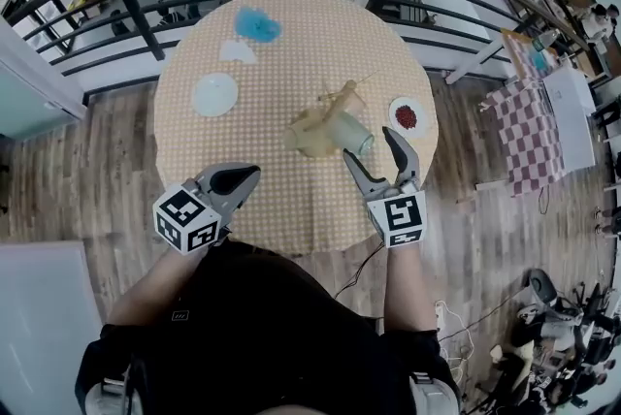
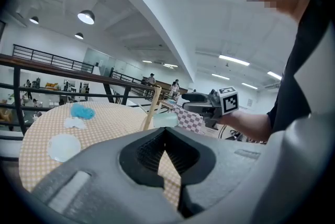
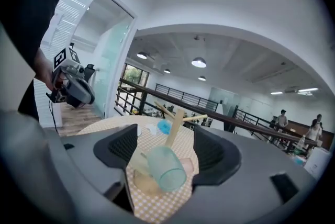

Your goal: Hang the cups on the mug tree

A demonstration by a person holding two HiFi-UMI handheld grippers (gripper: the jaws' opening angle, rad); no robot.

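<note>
One cup at the tree: a pale green translucent cup [image 3: 166, 168] hangs tilted on the mug tree [image 1: 338, 101], low on the side nearest the person. Its handle and the peg bearing it cannot be made out.
Cup's long axis: slanted, one round end down toward the right gripper, the other up toward the stem.
Right gripper [image 1: 367, 144]: jaws spread wide, one on either side of the cup as its own view frames it. The pads are clear of the cup and pinch nothing.
Left gripper [image 1: 249, 175]: jaws pressed together and empty, over the near part of the surface [image 1: 291, 45], left of the tree and apart from it.
Other things: a white round piece [image 1: 214, 94] sits left of the tree. A blue thing [image 1: 257, 25] and a small white thing [image 1: 238, 51] lie on the far side, and a dish with something red [image 1: 408, 115] is near the tree's right. Whether any of these is a cup cannot be told.
Key relation: the cup lies straight ahead of the right jaws, at their tips, with the stem behind it. The right hand is much the nearer.
Judged progress: the tree, not the jaws, seems to carry this cup, so it looks done.
Next move, judged: if the white round piece is a cup, it lies ahead and left of the left jaws, which must open first.
</note>
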